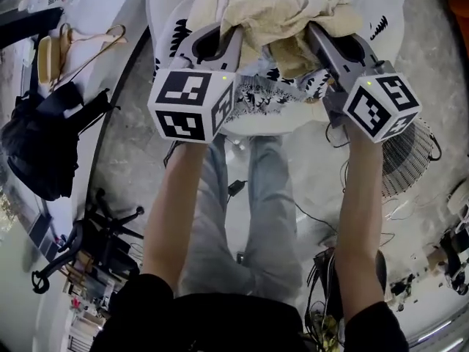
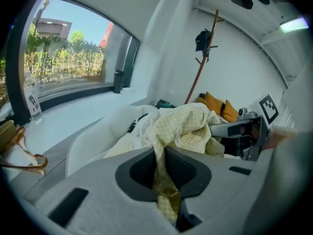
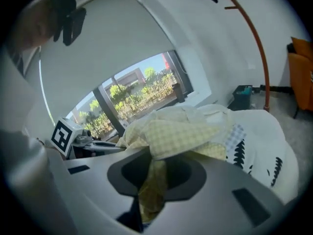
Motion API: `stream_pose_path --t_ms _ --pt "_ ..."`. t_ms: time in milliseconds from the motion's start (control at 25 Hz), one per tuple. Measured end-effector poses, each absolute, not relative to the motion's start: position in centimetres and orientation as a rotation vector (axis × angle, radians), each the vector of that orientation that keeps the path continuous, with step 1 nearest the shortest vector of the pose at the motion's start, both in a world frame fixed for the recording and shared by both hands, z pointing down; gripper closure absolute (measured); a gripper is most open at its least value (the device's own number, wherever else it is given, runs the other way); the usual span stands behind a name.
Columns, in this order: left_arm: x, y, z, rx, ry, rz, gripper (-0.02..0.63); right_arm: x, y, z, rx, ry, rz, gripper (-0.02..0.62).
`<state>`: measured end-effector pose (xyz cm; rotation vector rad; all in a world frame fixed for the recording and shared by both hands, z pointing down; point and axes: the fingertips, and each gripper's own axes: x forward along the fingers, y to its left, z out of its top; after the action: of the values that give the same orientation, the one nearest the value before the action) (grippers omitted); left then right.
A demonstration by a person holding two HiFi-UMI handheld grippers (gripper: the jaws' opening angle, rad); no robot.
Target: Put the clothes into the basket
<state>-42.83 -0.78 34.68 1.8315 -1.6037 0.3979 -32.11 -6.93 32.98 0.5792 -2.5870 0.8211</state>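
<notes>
Two grippers, the left gripper (image 1: 234, 37) and the right gripper (image 1: 314, 34), were clamped on one pale yellow checked garment (image 1: 282, 9) at the head view's top centre, above a white black-patterned cloth (image 1: 278, 94). No basket showed clearly, so the drop-off seemingly remained.

No words or numbers can be read anywhere. The cubes on the left hand-held gripper (image 1: 233, 35) and the right hand-held gripper (image 1: 316, 34) carry only black-and-white square patterns, no letters. A bottle (image 2: 32, 99) by the window has a label with dark print, too small and blurred to make out.
</notes>
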Motion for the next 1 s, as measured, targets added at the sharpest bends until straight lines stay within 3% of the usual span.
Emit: stream_pose_path --t_ms 600,1000 --pt "-28.5 -5.0 15.7 2.254 -1.426 -0.015 0.571 -19.2 -7.2 21.1 0.905 -2.861 0.942 0.529" --pt "-14.9 -6.6 9.9 2.471 -1.099 -0.096 0.572 -5.8 -6.4 16.3 1.213 -2.852 0.812 0.529"
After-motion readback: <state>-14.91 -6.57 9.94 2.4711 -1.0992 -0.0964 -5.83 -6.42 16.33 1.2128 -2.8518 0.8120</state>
